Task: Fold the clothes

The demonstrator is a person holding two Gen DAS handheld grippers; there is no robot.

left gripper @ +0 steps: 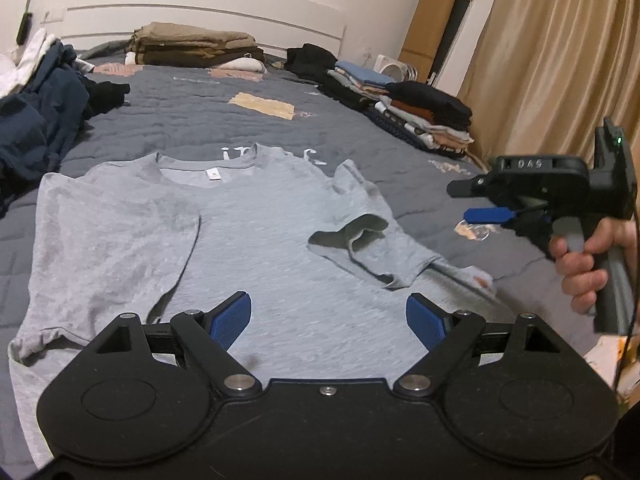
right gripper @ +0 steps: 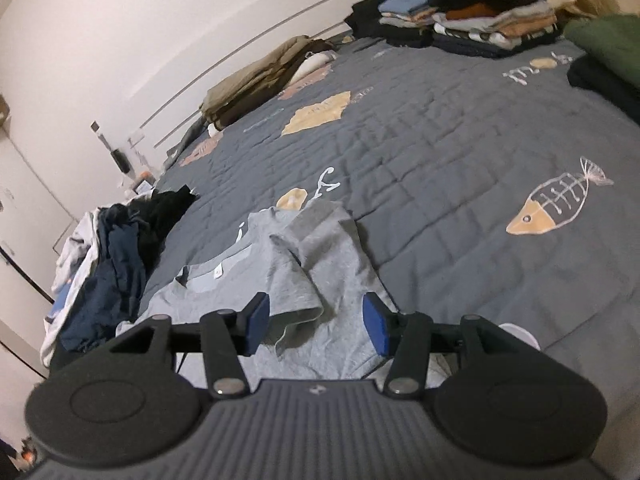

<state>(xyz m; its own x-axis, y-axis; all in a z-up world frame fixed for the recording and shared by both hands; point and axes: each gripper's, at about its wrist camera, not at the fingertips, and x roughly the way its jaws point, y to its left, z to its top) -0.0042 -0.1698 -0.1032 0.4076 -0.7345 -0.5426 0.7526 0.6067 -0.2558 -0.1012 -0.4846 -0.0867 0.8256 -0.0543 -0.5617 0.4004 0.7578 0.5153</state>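
A: Where's the shirt relative to the left tool [left gripper: 328, 322]?

B: The grey T-shirt [left gripper: 256, 236] lies flat on the bed [left gripper: 192, 108], collar away, right under and ahead of it. That tool is released, blue pads wide apart, gripping nothing. The shirt's left side is folded inward over the body.

A: And further right?

B: The right sleeve [left gripper: 372, 252] is flipped back, crumpled. The right tool [right gripper: 316, 322] hangs over that sleeve edge, also released, empty. A hand [left gripper: 588, 264] grips its handle.

A: Anything hard to see?

B: The shirt's hem is hidden behind the left tool's body. The dark clothes pile [left gripper: 44, 116] at far left is cut off, and the folded stacks [left gripper: 420, 116] are too blurred to count.
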